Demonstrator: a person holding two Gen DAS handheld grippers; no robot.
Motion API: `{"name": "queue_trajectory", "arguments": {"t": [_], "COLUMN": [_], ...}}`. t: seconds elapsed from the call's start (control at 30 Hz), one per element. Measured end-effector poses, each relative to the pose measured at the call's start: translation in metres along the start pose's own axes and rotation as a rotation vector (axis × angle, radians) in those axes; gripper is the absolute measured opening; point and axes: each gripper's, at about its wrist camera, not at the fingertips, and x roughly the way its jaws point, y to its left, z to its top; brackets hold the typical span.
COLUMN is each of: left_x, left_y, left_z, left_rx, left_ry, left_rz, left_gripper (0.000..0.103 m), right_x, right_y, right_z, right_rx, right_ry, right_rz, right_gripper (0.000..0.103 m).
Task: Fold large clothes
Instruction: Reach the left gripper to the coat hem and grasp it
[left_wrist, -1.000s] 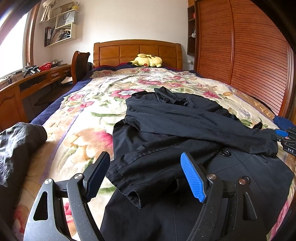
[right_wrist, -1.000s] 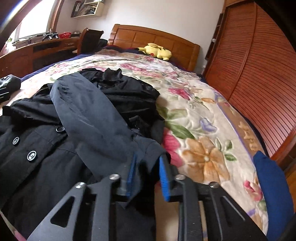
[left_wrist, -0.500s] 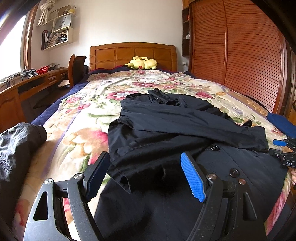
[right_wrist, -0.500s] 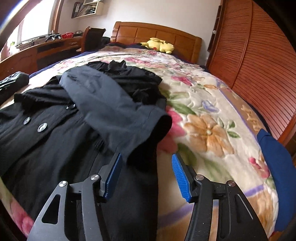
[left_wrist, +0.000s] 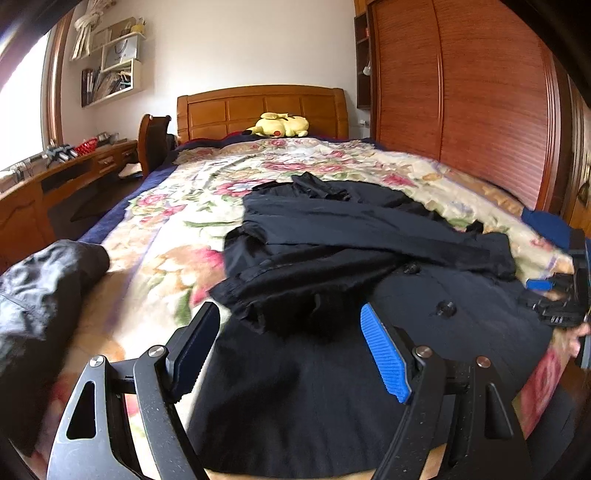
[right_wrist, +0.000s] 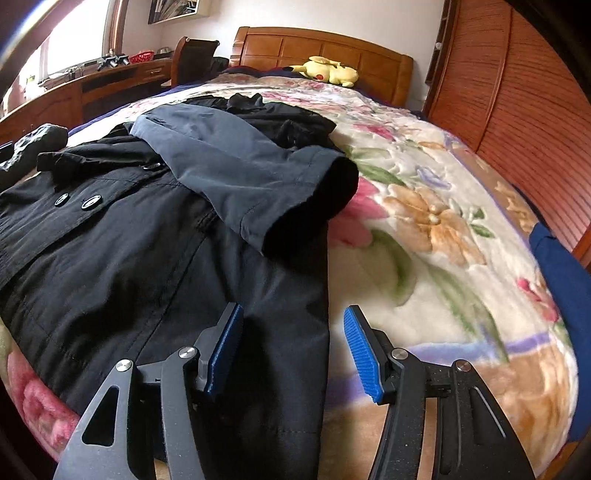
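The left wrist camera sits low at the foot edge of the bed (left_wrist: 155, 240), toward its left corner, and faces up the bed's length to the headboard (left_wrist: 262, 110). Its own fingers (left_wrist: 384, 358) fill the bottom of the view, close over the black coat (left_wrist: 332, 387).

The right wrist camera sits low at the same foot edge, nearer the right corner, and looks along the bed, angled slightly left toward the headboard (right_wrist: 325, 51). Its fingers (right_wrist: 360, 354) frame the coat's (right_wrist: 129, 258) right hem, very near.

Both views share the coat, the floral bedspread, the yellow plush toy (left_wrist: 279, 125) (right_wrist: 325, 72), the desk (left_wrist: 55, 177) (right_wrist: 74, 88) on the left and the wardrobe (left_wrist: 461, 92) (right_wrist: 517, 92) on the right. The right gripper (left_wrist: 554, 299) shows at the right edge of the left view.
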Motion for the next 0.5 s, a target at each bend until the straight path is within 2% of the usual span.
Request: {"name": "queue_trajectory", "arguments": {"t": [0.17,0.3,0.33,0.37,0.5], "left_x": [-0.005,-0.004,-0.002,0.0,0.009], "left_y": [0.02,0.034,0.038,0.04,0.046], "left_z": [-0.011,-0.022,-0.026,-0.029,-0.042], "left_rx": [-0.011,-0.028,-0.031,-0.033,-0.051], "left_ry": [0.029,0.061,0.073,0.082,0.129], "left_rz": [0.032,0.039,0.041,0.042,0.044], "left_gripper": [0.08,0.079,0.077,0.07,0.062], "right_x": [0.006,0.007,0.008,0.007,0.005], "right_y": [-0.015,-0.018,-0.017,-0.016,-0.013], "right_z": [-0.004,-0.007,-0.007,-0.008,-0.011], "right_rx": [0.069,0.077,0.074,0.073,0.075], "right_ry": [-0.01,-0.023,-0.026,-0.028,-0.034], "right_rz": [0.074,0.082,0.078,0.075,0.067], "right_gripper": [0.061,0.061,0.061,0.061,0.061]}}
